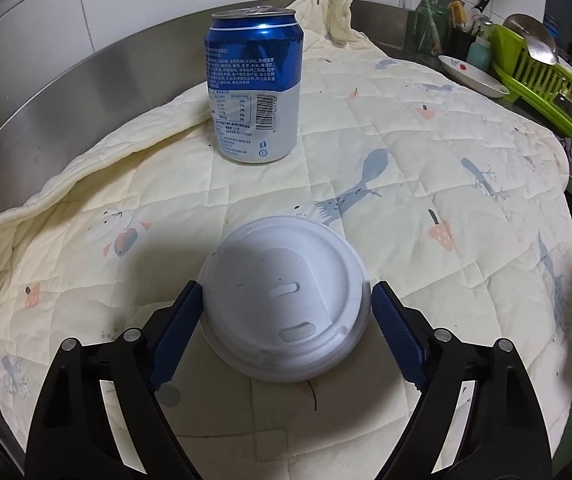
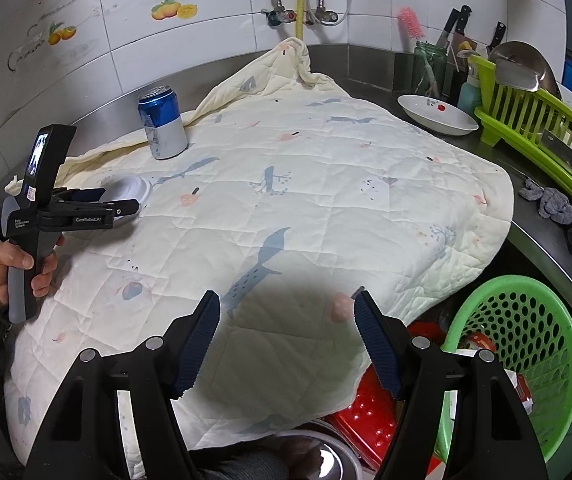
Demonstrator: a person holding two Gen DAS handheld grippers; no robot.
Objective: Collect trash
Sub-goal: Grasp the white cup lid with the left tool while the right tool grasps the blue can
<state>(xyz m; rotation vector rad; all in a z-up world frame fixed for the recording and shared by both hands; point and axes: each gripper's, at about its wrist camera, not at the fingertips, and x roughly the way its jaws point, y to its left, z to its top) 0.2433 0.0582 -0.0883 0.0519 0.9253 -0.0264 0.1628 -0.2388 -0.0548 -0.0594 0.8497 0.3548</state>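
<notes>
Left tongs [image 1: 286, 300] astride white lid [image 1: 286, 300] | can [image 1: 253, 84] behind | right tongs [image 2: 286, 320] empty

Quilted cream blanket [image 2: 326, 208] spread over steel counter [image 2: 542, 240]. White dish [image 2: 438, 120] just beside lime drying rack [image 2: 534, 120]. Grey rag [image 2: 566, 212], possibly a sock, near rack. Red colander [image 2: 370, 412] below the blanket's edge.

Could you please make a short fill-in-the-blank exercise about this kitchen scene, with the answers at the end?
1. The white lidded cup sits between the fingers of the ____ gripper.
2. The can standing on the quilt is white and ____.
3. Nothing is between the fingers of the ____ gripper.
4. The perforated basket beside the quilt is ____.

Answers: left; blue; right; green
</notes>
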